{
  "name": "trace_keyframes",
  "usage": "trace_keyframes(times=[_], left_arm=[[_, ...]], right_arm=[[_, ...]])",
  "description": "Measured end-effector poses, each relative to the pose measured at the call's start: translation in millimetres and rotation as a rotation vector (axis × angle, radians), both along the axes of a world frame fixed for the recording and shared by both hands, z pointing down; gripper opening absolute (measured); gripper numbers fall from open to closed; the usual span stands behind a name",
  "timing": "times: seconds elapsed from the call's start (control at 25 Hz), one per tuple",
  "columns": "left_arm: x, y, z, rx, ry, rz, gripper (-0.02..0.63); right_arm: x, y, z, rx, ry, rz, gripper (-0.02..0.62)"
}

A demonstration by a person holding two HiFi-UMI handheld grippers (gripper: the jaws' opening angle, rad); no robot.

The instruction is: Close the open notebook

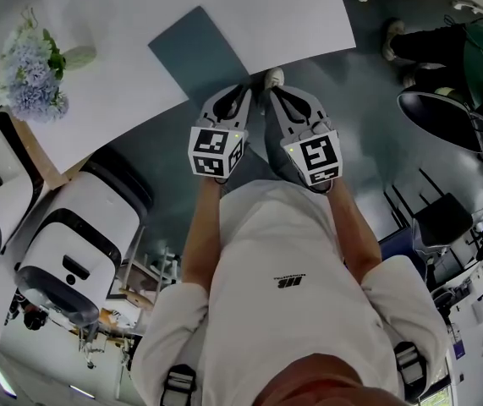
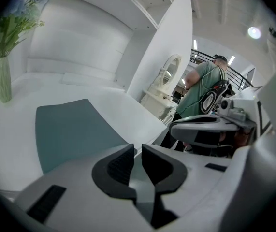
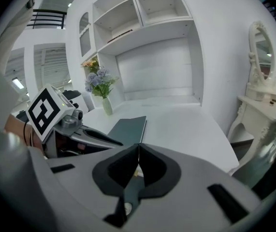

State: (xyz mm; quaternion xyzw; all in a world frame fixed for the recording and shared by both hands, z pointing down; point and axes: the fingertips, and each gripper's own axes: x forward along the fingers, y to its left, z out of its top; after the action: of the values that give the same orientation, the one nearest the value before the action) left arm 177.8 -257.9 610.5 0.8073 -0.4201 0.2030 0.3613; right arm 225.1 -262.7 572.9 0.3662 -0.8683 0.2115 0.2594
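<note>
A dark teal notebook (image 1: 199,53) lies flat and closed on the white table (image 1: 292,15), near its front edge; it also shows in the left gripper view (image 2: 75,129) and the right gripper view (image 3: 128,128). Both grippers hover side by side just off the table's edge, short of the notebook. My left gripper (image 1: 243,90) (image 2: 138,151) has its jaws drawn together with only a thin slit and nothing in it. My right gripper (image 1: 272,91) (image 3: 138,151) has its jaws pressed together, empty.
A vase of pale blue flowers (image 1: 34,70) (image 3: 101,88) stands at the table's left end. White chairs (image 1: 80,244) sit left of me. A person in a green shirt (image 2: 203,88) stands by a white vanity (image 2: 169,74). Wall shelves (image 3: 142,13) rise behind the table.
</note>
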Motion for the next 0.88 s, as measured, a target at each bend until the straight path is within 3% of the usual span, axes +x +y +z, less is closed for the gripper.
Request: trace_keyframes(times=[0.4, 0.88], left_arm=[[-20.4, 11.8, -27.1, 0.055, -0.015, 0.011, 0.000], [-48.8, 22.8, -49.1, 0.106, -0.017, -0.005, 0.000]], right_arm=[[1.2, 4.6, -0.5, -0.013, -0.024, 0.085, -0.005], [-14.7, 18.3, -15.3, 0.026, -0.018, 0.112, -0.005]])
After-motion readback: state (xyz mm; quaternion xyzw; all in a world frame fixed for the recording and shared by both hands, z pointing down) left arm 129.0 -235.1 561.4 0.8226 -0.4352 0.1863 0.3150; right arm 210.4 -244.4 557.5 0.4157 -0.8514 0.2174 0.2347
